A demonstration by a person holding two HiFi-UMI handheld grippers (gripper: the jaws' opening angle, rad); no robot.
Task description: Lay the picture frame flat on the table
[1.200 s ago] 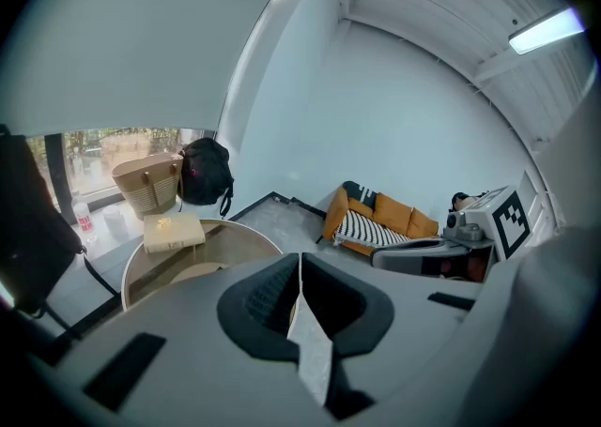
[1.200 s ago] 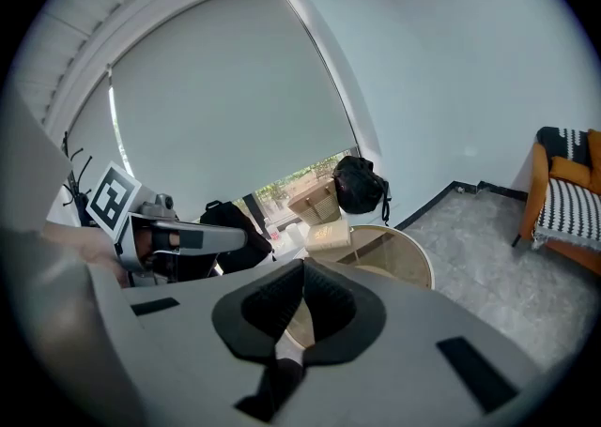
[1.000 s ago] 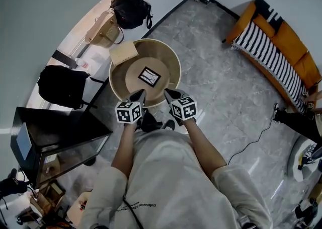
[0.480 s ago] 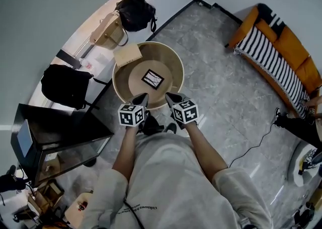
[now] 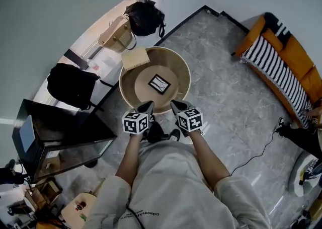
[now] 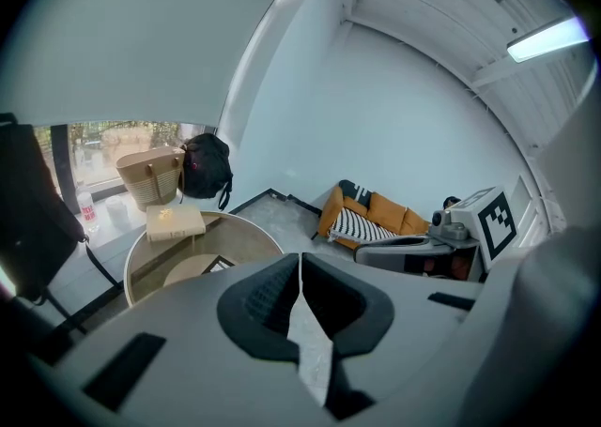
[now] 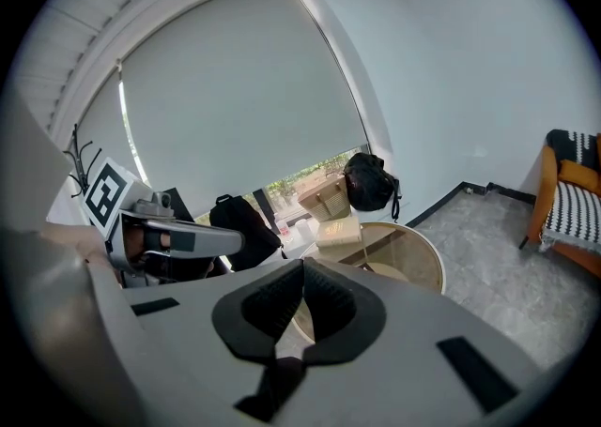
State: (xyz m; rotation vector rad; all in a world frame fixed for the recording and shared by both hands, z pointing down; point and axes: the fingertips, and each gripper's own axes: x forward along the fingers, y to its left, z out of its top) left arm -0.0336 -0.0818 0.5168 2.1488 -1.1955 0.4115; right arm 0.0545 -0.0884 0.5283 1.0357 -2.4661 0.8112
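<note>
left gripper [image 5: 149, 104] and right gripper [image 5: 174, 103] are both clenched empty by the table [image 5: 188, 79]. the picture frame [image 5: 159, 83] already looks flat, so the next move is probably only to back away.

Soft, even daylight fills the room, entering through the low strip of window [image 7: 315, 176] beneath the pale roller blind [image 7: 235, 106]; the outdoors there looks washed out. A long white ceiling lamp [image 6: 554, 38] flares at the upper right edge of the left gripper view. The glossy grey marble floor [image 5: 226, 87] carries a faint sheen and only weak shadows. Both gripper views bow the walls strongly and darken to black at their corners. The left gripper [image 6: 300, 261] and right gripper [image 7: 302, 270] look soft close to the lens. The head view is sharp.
</note>
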